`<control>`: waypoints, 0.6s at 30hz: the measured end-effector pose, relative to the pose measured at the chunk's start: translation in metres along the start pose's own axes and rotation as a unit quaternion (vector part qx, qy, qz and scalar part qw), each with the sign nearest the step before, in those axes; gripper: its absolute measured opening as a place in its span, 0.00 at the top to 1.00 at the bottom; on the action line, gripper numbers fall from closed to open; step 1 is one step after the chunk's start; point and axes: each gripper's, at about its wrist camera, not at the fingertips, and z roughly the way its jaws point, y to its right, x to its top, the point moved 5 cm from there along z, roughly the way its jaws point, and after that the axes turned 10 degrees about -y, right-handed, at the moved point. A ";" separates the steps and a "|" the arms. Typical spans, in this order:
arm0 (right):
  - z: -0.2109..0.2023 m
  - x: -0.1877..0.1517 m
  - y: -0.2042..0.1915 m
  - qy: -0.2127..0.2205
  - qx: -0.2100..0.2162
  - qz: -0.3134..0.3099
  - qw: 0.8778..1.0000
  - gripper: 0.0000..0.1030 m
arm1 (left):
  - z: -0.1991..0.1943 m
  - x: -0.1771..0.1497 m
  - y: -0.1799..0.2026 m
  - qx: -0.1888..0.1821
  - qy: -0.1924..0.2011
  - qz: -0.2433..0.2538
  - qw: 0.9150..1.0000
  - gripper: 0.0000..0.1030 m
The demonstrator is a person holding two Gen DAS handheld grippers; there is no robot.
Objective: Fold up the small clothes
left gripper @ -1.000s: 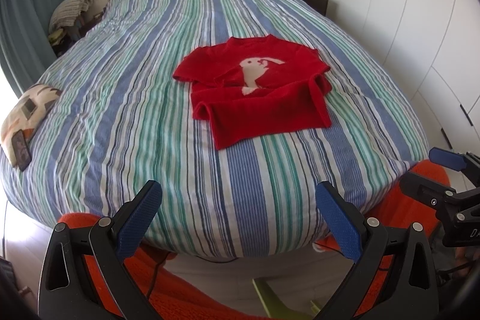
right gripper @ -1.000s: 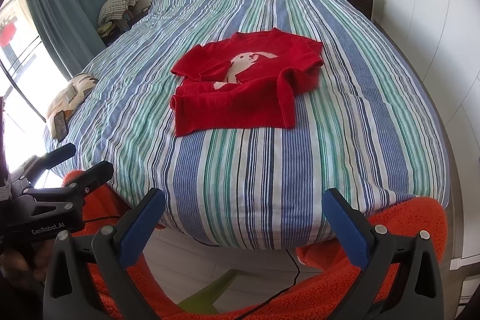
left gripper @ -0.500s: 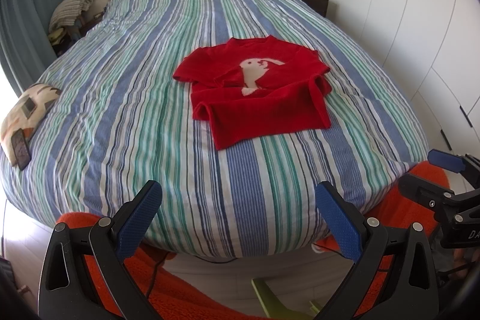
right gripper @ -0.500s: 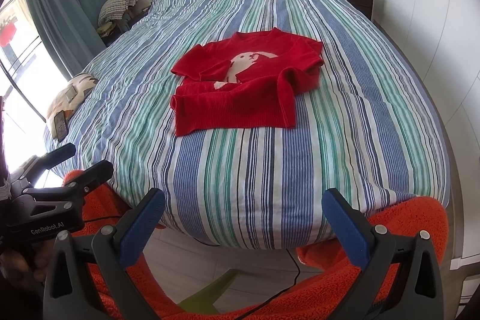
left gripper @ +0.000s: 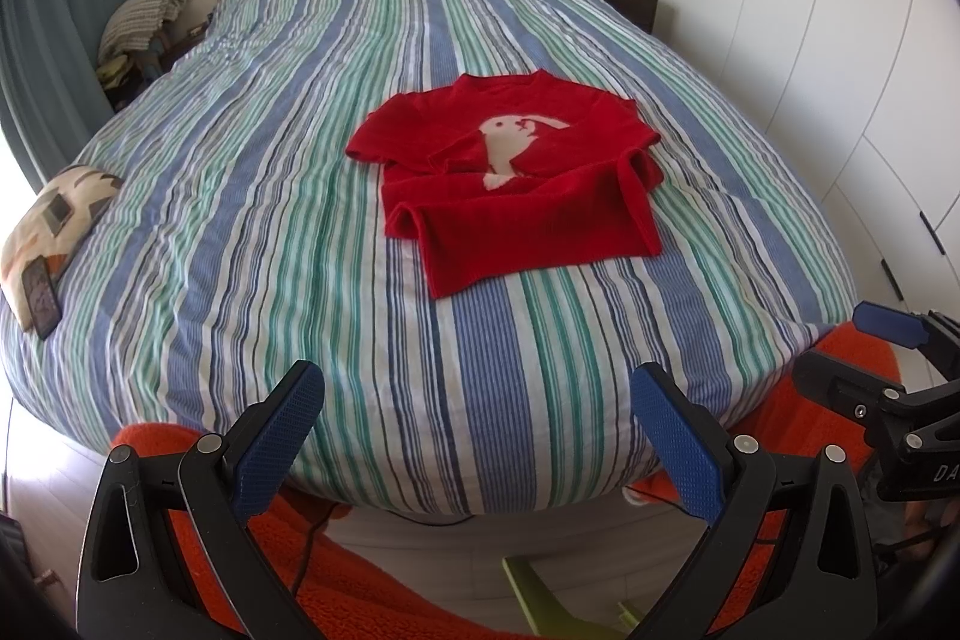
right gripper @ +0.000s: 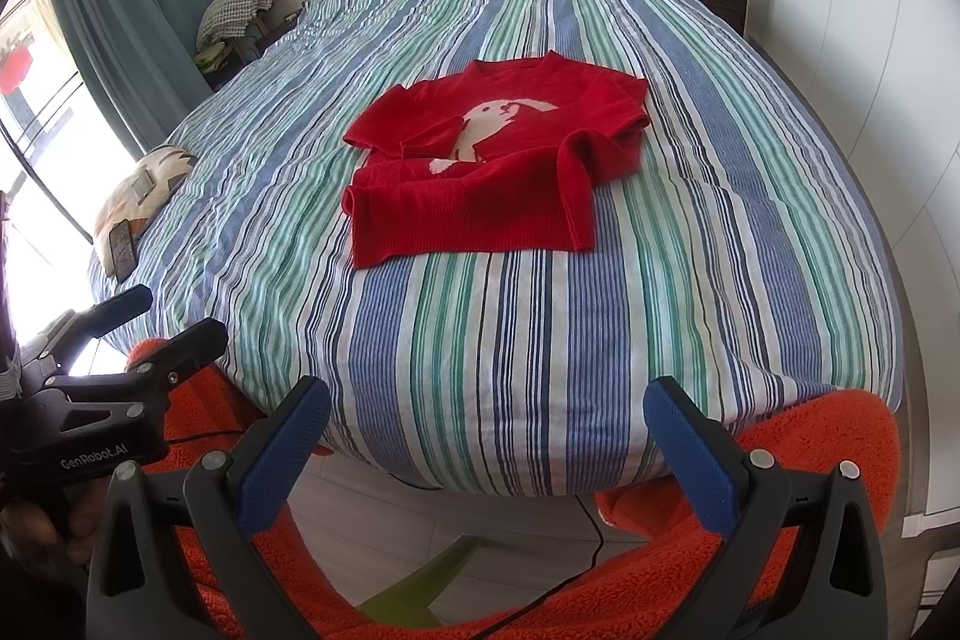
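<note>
1. Left wrist view: the striped bed (left gripper: 252,244) fills the frame, soft and yielding under any press.
2. A red sweater (left gripper: 516,184) lies mid-bed, partly folded; the knit looks light, limp and non-slippery, so I judge pinching the hem corners or a folded edge is best.
3. The left hand-held gripper (left gripper: 480,436) and right hand-held gripper (right gripper: 489,436) both gape wide, empty, hanging off the foot of the bed, well apart from the sweater.
</note>
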 end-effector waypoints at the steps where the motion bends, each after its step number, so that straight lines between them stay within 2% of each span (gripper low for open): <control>1: 0.000 0.000 0.000 0.000 0.000 0.000 1.000 0.00 | 0.000 0.000 0.000 0.000 0.000 0.000 1.000 0.01; 18: 0.003 -0.003 -0.001 -0.002 0.002 0.002 1.000 0.00 | 0.002 -0.003 0.000 -0.001 -0.001 0.000 1.000 0.01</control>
